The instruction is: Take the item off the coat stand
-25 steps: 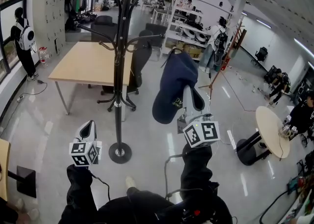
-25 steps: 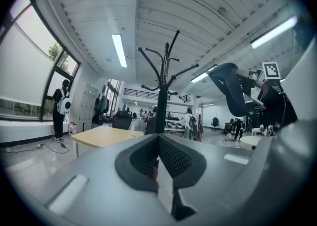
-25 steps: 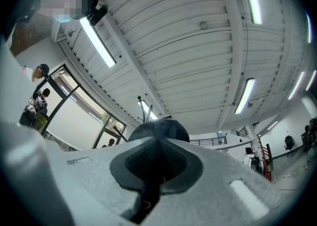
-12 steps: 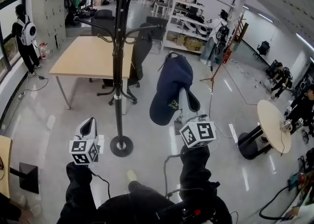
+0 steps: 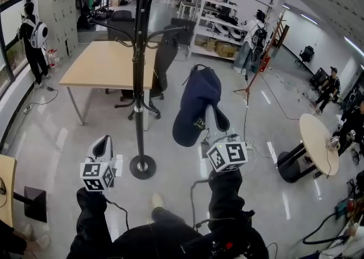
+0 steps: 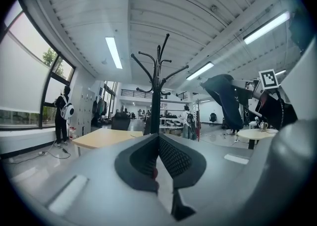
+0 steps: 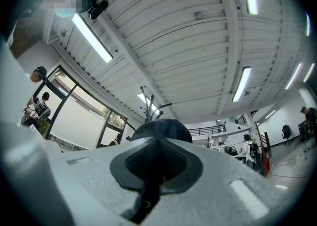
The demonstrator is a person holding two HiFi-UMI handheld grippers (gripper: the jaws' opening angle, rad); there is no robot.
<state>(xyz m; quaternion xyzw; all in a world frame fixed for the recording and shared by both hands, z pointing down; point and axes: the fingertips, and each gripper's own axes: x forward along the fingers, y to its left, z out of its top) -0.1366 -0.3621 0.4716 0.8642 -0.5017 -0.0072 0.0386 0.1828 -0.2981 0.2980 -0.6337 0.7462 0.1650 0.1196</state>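
1. Still clamped: the right gripper (image 5: 215, 117) has its jaws pinched on the navy cap (image 5: 196, 101), same grip as a second ago. The right gripper view shows dark fabric running down between the pads (image 7: 171, 158), with the cap crown (image 7: 161, 127) just above them.
2. Change: in the head view the cap sits slightly lower and further left than before. It is clear of the coat stand (image 5: 139, 70) and touches no hook.
3. The left gripper (image 5: 102, 145) has barely shifted. Its jaws are pressed together with nothing between them, and it points level at the stand.
4. The stand pole rises between the left gripper and the cap, and its hooks spread above and to the left of the cap.
5. Around: a wooden table (image 5: 96, 65) and a dark office chair (image 5: 164, 59) are behind the stand, and a round table (image 5: 318, 144) is off to the right.
6. A person with a backpack (image 5: 34, 39) is by the window. A person at far right (image 5: 331, 84) now stands upright, having been bent over earlier.
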